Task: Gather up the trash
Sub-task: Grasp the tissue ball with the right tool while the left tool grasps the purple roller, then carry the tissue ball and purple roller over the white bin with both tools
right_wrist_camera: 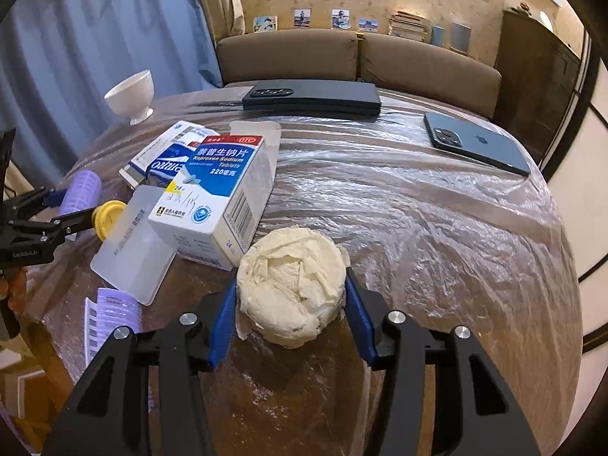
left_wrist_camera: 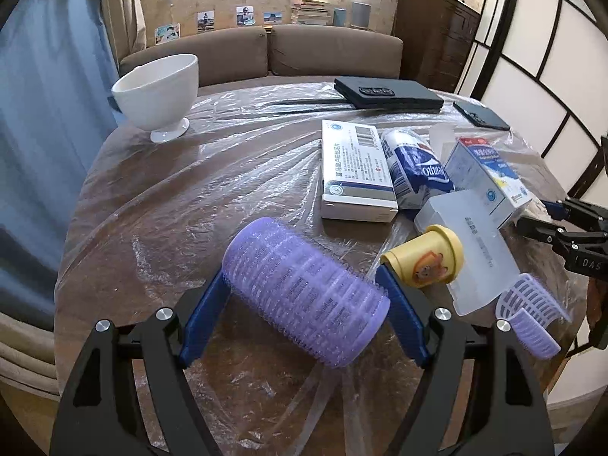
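Rollers first: the left gripper clamps a purple hair roller between its blue pads, held crosswise just above the surface. The right gripper is closed on a crumpled wad of cream tissue, low over the near edge of the surface.

Just right of the held roller lies a small yellow bottle against a frosted plastic case, and nearer, at the right edge, a second purple roller. Beyond these a white medicine box, a blue-and-white tissue pack and a blue-and-white pill box sit bunched together, touching or overlapping, with a clear plastic cup behind them.

The surface is round, brown and covered with wrinkled clear plastic film. A white footed bowl stands at its far left, a black flat case at the far edge, and a dark blue phone face down at the far right. Behind is a brown sofa, photos on a beige wall, stacked books, a blue curtain on the left and a dark wooden cabinet on the right.
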Demonstrator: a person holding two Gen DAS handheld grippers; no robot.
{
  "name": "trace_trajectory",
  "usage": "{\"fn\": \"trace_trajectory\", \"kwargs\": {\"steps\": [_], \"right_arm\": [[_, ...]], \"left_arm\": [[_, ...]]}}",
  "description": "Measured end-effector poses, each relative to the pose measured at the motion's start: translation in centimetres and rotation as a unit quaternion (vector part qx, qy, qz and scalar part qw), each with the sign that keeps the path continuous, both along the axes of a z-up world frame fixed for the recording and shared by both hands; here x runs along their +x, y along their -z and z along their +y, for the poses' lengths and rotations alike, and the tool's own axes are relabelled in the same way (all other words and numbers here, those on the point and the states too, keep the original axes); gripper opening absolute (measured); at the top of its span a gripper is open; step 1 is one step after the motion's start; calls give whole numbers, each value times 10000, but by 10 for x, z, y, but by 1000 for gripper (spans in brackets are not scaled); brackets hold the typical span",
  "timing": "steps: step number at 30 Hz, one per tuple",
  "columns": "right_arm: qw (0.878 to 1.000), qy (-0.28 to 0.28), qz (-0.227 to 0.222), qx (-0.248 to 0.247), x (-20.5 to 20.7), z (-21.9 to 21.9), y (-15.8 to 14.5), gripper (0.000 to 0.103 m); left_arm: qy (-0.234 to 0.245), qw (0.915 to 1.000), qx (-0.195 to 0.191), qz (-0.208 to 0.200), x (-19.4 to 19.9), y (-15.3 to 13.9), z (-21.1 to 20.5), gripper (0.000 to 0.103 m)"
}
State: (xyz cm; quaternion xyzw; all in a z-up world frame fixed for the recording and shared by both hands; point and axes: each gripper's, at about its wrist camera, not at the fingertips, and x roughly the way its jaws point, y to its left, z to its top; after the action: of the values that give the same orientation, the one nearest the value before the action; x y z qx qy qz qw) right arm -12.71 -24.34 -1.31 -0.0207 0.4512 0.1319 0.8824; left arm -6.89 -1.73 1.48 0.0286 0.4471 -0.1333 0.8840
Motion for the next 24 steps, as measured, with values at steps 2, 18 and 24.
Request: {"fn": "trace_trajectory", "kwargs": {"steps": [2,18,24], "right_arm": [[10000,43,-13,24,-3,-4,-3,51],[9997,132,32,211,-36,-11,-13,51],[9994,156,51,298,-44,-10,-14,51]], "left_arm": [[-48,10000,-37,7,-2,-2,2,79],[-106,9998,-184,9,-29,-12,-8,79],[-24,9998,-179,-15,-40,-15,-15,79]]}}
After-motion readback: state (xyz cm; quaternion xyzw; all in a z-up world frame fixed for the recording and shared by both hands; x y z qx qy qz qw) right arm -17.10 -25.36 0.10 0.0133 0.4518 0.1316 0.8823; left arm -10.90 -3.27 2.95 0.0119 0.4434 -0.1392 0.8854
